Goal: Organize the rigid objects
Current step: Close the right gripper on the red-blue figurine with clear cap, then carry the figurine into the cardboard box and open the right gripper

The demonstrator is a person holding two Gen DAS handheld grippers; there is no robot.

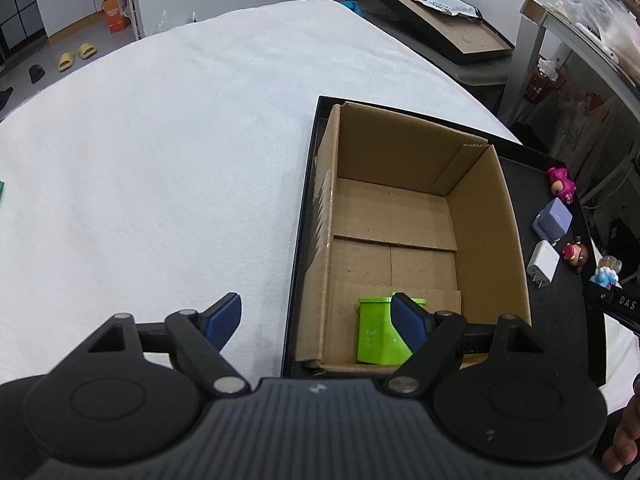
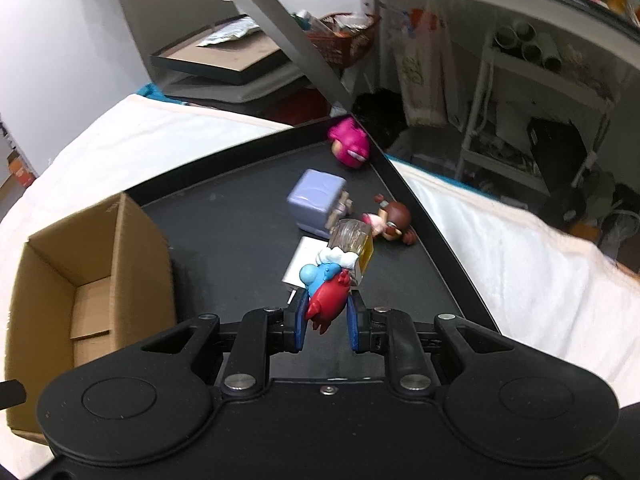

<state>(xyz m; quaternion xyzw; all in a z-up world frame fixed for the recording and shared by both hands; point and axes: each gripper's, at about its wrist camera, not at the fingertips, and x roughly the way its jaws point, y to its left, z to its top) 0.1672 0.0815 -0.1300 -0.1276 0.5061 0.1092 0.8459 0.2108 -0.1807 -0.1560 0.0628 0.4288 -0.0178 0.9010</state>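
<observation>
My right gripper (image 2: 327, 314) is shut on a small red, blue and white figurine (image 2: 330, 300) with a clear yellow block on top, held over the black tray (image 2: 240, 184). On the tray lie a purple charger (image 2: 316, 204), a white charger (image 2: 298, 264), a pink figure (image 2: 350, 144) and a brown-haired figure (image 2: 394, 220). An open-topped cardboard box (image 1: 472, 216) stands on the tray's left part, with a green charger (image 1: 378, 332) inside at its near end. My left gripper (image 1: 318, 318) hangs open over the box's near left corner, holding nothing.
A white cloth (image 1: 160, 160) covers the table around the tray. A black-framed board (image 1: 440, 20) leans beyond the far edge. Metal shelving and a red basket (image 2: 344, 40) stand to the right. A hand (image 1: 624, 436) shows at the lower right.
</observation>
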